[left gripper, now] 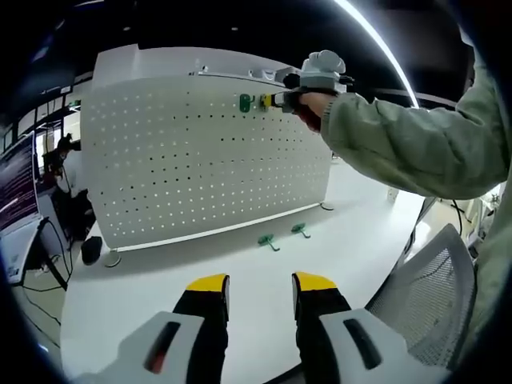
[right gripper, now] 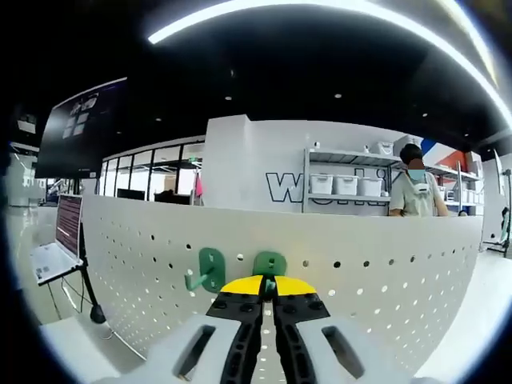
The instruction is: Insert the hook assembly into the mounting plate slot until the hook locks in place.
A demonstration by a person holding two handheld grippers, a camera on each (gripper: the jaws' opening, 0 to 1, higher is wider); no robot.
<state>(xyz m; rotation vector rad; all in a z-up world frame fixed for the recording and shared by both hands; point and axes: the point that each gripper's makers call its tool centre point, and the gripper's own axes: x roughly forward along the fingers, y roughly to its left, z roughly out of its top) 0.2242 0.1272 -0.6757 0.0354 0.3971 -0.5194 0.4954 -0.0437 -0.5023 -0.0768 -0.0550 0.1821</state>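
Setting: large indoor hall with dark ceiling and long strip lights; shelving with white bins (right gripper: 346,185) and a standing person (right gripper: 414,192) behind the work area; an open laptop (right gripper: 54,254) on a stand to one side.

Worktop (left gripper: 160,292): white, carrying an upright white pegboard (left gripper: 200,168) on small round feet. A mesh chair back (left gripper: 428,292) stands at the worktop's near edge.

Hooks, mounted: one green hook (right gripper: 206,272) seated in the pegboard near its top edge, peg pointing outward. Also seen in the left gripper view (left gripper: 245,102).

Hook, in hand: a second green hook (right gripper: 270,264), its backplate against the pegboard just beside the mounted one, peg end pinched between the yellow-tipped fingers.

Hooks, loose: two green hooks (left gripper: 268,241) (left gripper: 301,230) lying on the worktop near the pegboard's foot, a little apart.

Right gripper (right gripper: 268,286): fingers drawn together on the hook's peg, almost no gap. In the left gripper view it appears at the pegboard's top (left gripper: 276,100), held by a hand (left gripper: 316,108) in a pale green sleeve (left gripper: 416,148).

Left gripper (left gripper: 260,282): fingers spread apart, holding nothing, above the worktop, well back from the pegboard.
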